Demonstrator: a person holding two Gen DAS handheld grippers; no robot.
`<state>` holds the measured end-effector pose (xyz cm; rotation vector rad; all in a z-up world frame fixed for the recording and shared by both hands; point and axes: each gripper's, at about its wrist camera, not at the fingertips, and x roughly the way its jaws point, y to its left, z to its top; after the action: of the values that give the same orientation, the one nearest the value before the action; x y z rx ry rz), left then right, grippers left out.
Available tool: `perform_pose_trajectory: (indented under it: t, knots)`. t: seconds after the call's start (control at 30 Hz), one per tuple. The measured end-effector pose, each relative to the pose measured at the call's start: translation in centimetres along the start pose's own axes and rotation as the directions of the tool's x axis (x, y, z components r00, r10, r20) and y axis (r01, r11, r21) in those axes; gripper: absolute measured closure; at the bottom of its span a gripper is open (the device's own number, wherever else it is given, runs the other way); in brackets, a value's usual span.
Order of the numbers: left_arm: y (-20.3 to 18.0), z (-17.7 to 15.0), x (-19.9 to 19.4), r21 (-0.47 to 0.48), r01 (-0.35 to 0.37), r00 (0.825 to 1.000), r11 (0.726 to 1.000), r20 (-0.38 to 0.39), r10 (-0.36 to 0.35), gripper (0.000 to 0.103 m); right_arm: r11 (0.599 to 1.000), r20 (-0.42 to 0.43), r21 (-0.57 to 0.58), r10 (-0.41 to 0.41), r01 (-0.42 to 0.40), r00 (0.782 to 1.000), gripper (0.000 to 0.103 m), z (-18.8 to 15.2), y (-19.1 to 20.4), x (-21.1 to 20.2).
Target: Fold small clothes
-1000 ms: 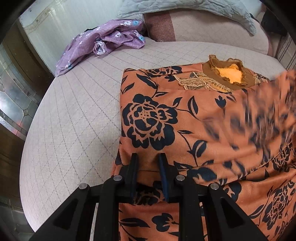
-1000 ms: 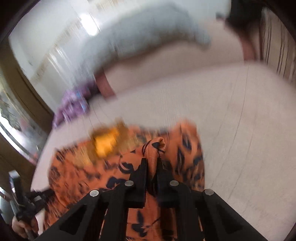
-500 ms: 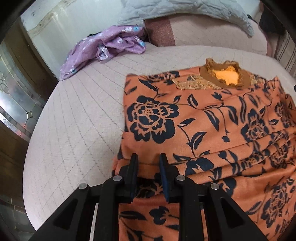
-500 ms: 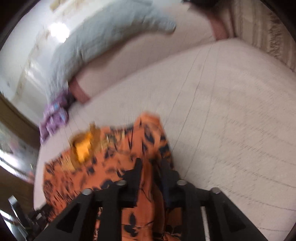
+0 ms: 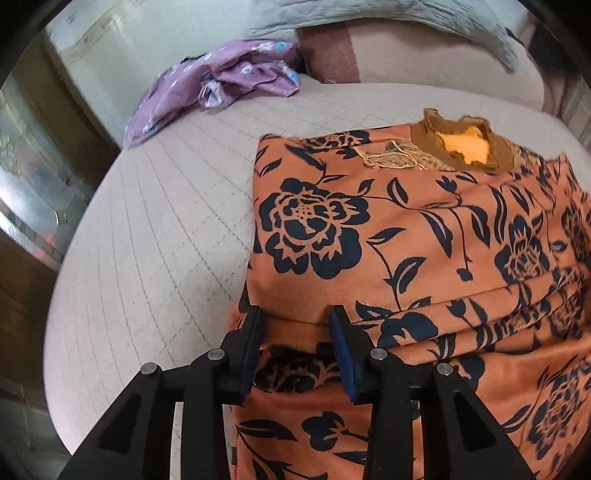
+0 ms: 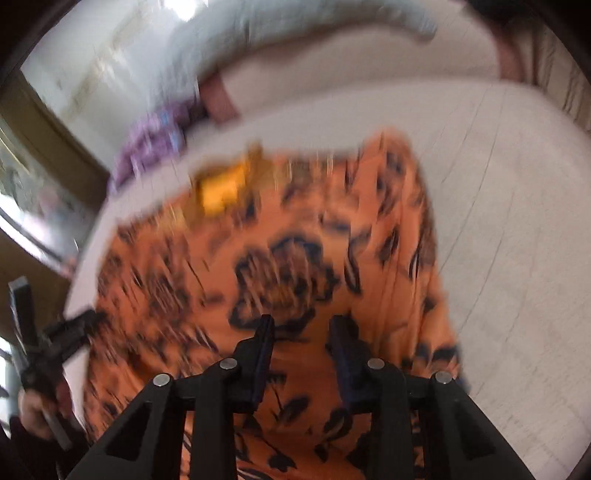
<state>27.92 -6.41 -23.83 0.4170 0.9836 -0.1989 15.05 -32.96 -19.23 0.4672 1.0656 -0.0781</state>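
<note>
An orange garment with dark blue flowers [image 5: 406,236] lies on the bed, its brown collar [image 5: 461,140] at the far end and a folded layer across its near part. My left gripper [image 5: 295,317] is open, its fingers either side of the fold edge at the garment's left. In the blurred right wrist view the same garment [image 6: 295,258] lies below my right gripper [image 6: 301,325], which is open above the cloth. The left gripper also shows in that view [image 6: 74,328] at the garment's left edge.
A crumpled purple floral garment [image 5: 221,77] lies at the bed's far left. A grey quilted blanket [image 5: 388,18] and a padded headboard [image 5: 424,66] are behind. The quilted beige bed [image 5: 155,240] curves off at the left, with a glass door [image 5: 26,177] beyond.
Both grippers have opened and let go of the garment. The right side was laid over and the cloth now lies flat. The right wrist view is swinging.
</note>
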Motion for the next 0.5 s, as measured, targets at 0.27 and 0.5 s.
perform_pose_trajectory:
  t: [0.27, 0.5]
  knots:
    - [2.6, -1.5, -3.4, -0.038, 0.051, 0.998, 0.998, 0.037, -0.049, 0.062, 0.995, 0.099, 0.076, 0.053, -0.061, 0.994, 0.068, -1.1, -2.0, -5.5]
    - [5.9, -6.1, -6.9, -0.094, 0.089, 0.995, 0.992, 0.054, -0.084, 0.033, 0.966, 0.143, 0.225, 0.094, -0.125, 0.985, 0.032, -4.3, -6.4, -11.2]
